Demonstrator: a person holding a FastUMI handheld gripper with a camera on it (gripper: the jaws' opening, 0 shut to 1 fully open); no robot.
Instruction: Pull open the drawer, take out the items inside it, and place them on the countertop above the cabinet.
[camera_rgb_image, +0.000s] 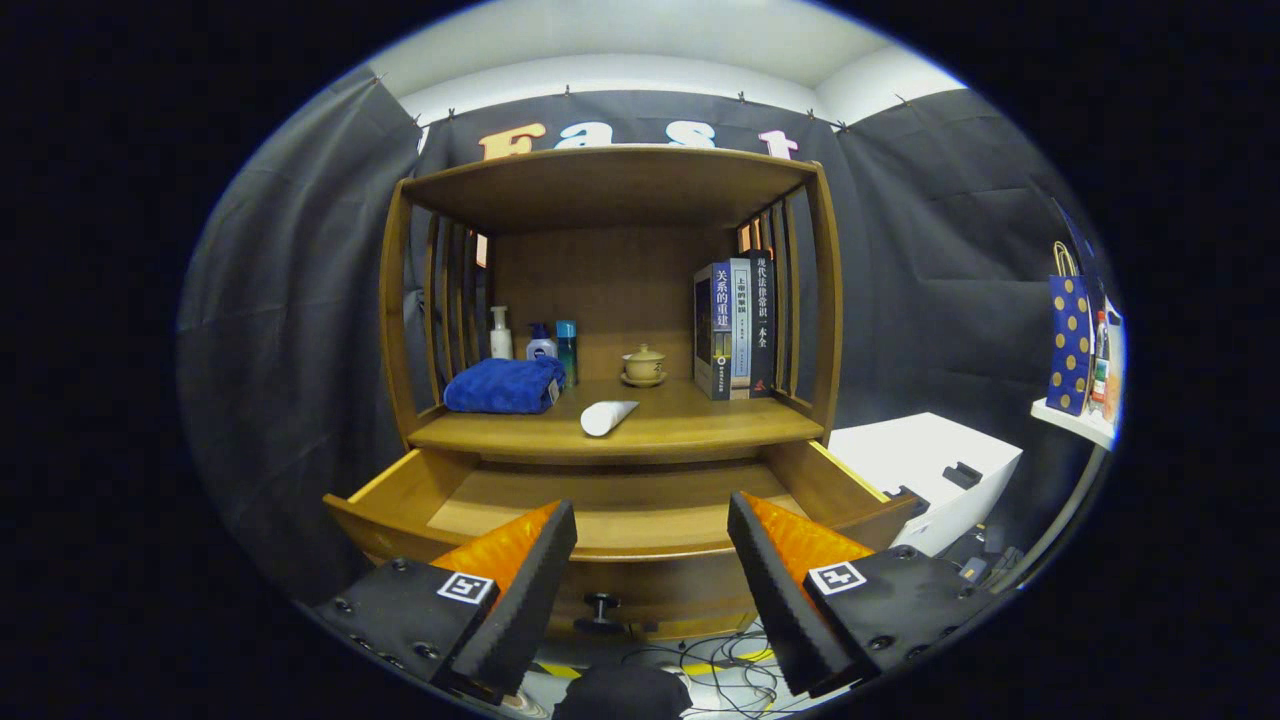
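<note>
Tool (652, 560) released, fingers spread before pulled-out drawer (610, 520) (knob (601, 603) between them) — white tube (607, 416) on surface (690, 425) beyond.

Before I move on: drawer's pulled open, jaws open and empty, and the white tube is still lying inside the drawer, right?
Not quite. The gripper view shows the white tube lying on the countertop, not inside the drawer. The rest holds: drawer pulled open, gripper jaws open and empty.

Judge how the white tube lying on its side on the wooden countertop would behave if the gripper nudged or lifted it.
The white tube looks round at its near end and lies on its side on the wooden countertop, so a nudge would probably roll it. It looks small and probably light. Its smooth skin could slip between the gripper fingers, now open above the pulled-out drawer.
</note>
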